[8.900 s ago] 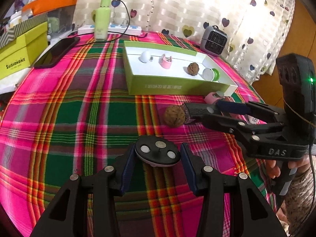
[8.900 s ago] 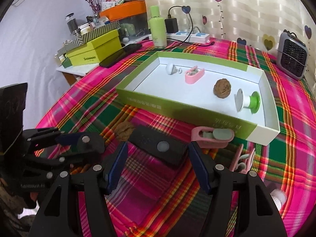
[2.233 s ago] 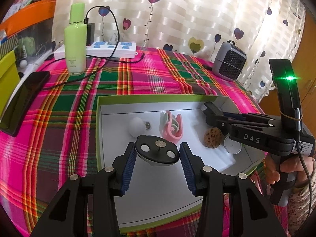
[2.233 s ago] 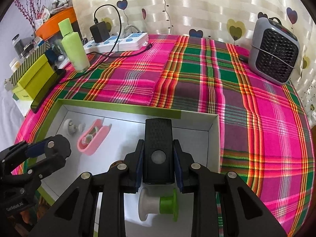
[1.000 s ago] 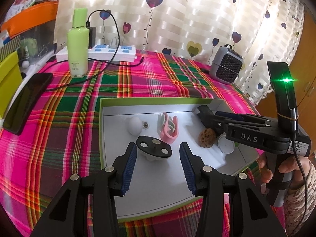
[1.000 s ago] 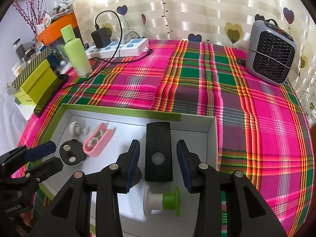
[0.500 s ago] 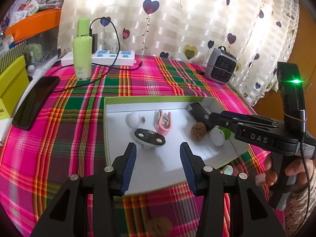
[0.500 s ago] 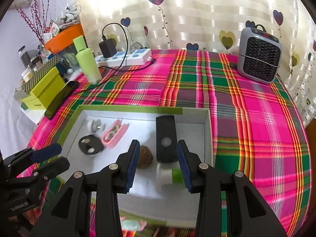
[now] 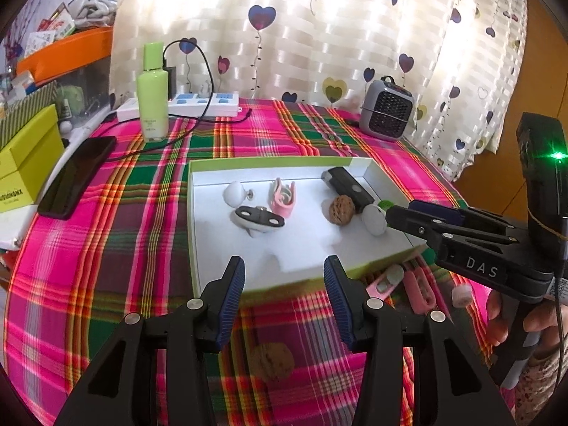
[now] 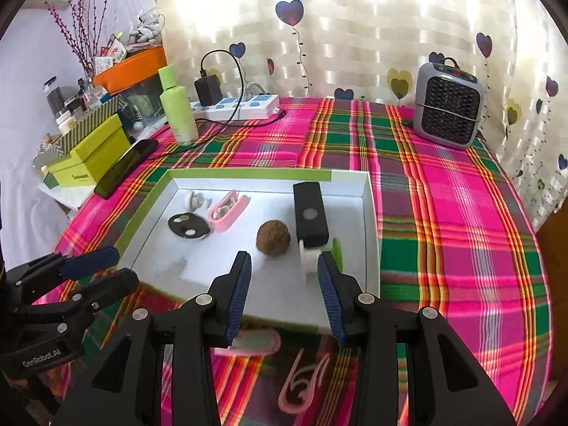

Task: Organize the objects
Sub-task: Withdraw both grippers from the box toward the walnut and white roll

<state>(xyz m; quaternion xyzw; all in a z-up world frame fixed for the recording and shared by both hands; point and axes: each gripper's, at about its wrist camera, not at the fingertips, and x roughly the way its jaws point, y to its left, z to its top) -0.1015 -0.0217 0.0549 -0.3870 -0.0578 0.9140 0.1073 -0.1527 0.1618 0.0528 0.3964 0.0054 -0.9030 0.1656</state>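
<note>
A green-rimmed white tray (image 9: 192,213) holds a black oval disc (image 9: 261,216), a white knob (image 9: 234,193), a pink clip (image 9: 282,197), a walnut (image 9: 341,210), a black block (image 9: 349,186) and a white-and-green spool (image 9: 374,218). My left gripper (image 9: 284,273) hangs open and empty over the tray's near edge. My right gripper (image 10: 284,269) is open too, with nothing between its pads, just short of the spool (image 10: 312,259) and the black block (image 10: 309,214). On the cloth in front lie a second walnut (image 9: 271,362) and pink clips (image 9: 385,282).
A plaid cloth covers the round table. At the back stand a green bottle (image 9: 153,106), a power strip (image 9: 204,101) and a small grey heater (image 9: 387,115). A black phone (image 9: 78,175) and a yellow-green box (image 9: 21,163) lie at the left.
The left gripper let go of the black disc and the right let go of the black block, both inside the tray. Both grippers then drew back toward the tray's near edge.
</note>
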